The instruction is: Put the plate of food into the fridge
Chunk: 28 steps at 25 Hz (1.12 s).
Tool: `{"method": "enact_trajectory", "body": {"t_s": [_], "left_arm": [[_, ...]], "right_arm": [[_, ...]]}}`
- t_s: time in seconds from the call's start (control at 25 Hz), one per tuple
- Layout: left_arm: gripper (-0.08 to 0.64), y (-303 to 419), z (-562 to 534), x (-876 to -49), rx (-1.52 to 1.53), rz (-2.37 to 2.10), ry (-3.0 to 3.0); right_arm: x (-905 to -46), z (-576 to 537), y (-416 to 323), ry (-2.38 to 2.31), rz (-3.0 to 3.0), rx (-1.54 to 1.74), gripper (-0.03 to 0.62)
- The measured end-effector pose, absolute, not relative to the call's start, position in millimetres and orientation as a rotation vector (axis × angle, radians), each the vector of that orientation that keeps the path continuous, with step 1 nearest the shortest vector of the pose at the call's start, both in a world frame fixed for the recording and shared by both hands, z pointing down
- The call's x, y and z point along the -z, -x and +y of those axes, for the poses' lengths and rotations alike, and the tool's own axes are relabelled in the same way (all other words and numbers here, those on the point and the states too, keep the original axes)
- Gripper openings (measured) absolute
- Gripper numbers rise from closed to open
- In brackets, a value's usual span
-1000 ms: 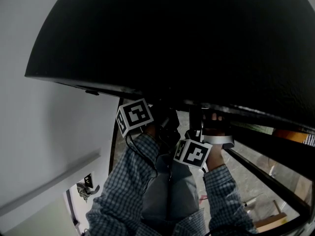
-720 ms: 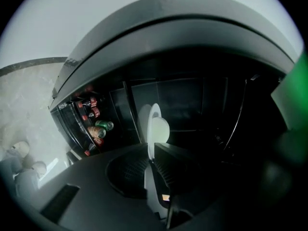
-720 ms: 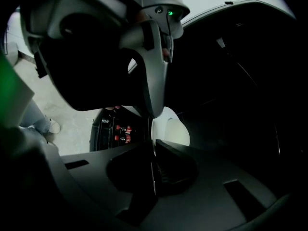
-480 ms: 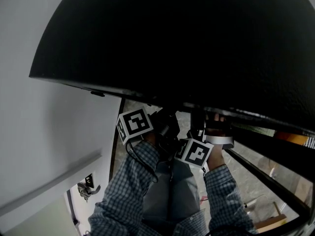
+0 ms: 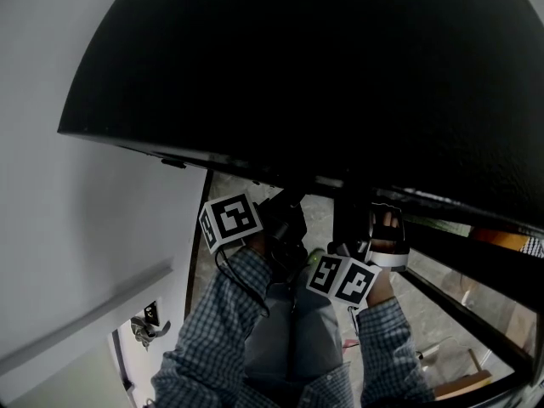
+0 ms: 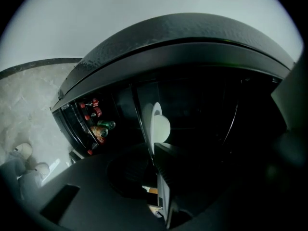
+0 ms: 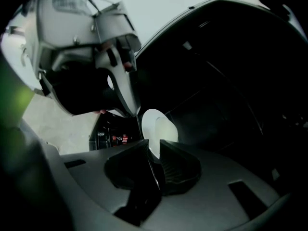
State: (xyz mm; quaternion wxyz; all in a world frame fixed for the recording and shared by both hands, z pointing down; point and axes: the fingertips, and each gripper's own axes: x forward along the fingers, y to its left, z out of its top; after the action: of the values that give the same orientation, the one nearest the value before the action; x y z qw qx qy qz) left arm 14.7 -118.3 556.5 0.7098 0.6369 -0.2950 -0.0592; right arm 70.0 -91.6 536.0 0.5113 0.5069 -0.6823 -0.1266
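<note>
While the big black fridge (image 5: 340, 75) fills most of the head view, its dark cavity lies straight ahead of both grippers. The left gripper (image 6: 155, 150) has its jaws nipped almost together on one rim of the round white plate (image 6: 153, 113), seen edge-on. The right gripper (image 7: 153, 154) pinches the opposite rim the same way, so the plate hangs between the two at the fridge's mouth. A pale rounded piece of food (image 6: 162, 128) sits on it. Small red and green cans (image 6: 96, 121) line the door shelf.

Kind of food (image 7: 167, 129) on plate (image 7: 149, 121) unclear; fridge (image 6: 202, 109) interior lost in darkness.
</note>
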Motion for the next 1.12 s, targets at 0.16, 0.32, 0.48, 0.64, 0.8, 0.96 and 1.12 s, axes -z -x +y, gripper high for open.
{"method": "enact_trajectory", "body": {"t_s": [0.16,0.32,0.48,0.64,0.8,0.96,1.12], "left_arm": [[0.026,-13,-116,-551,0.114,-0.634,-1.448],[0.025,-14,-114,-530,0.191,-0.562,-1.48],[0.006,-7,-107,-505,0.139,-0.594,-1.627],[0.006,-5,-96,-471,0.1,-0.567,-1.74],[0.006,-5,-85,-443,0.067,-0.511,-1.81],[0.006,-4,-77,-412,0.04,-0.477,-1.896],[0.006,-3,-63,-383,0.002,-0.445,-1.954]], "right_arm": [[-525,-80,-73,-1.304,-1.708,0.187,0.056],[-512,-70,-70,-1.442,-1.856,-0.091,0.006],[-485,-65,-70,-1.607,-1.979,-0.35,0.006],[-460,-52,-74,-1.688,-2.067,-0.574,0.006],[-431,-45,-83,-1.776,-2.167,-0.725,0.006],[-401,-41,-87,-1.869,-2.237,-0.847,0.006],[-377,-31,-85,-1.897,-2.252,-0.832,0.006]]}}
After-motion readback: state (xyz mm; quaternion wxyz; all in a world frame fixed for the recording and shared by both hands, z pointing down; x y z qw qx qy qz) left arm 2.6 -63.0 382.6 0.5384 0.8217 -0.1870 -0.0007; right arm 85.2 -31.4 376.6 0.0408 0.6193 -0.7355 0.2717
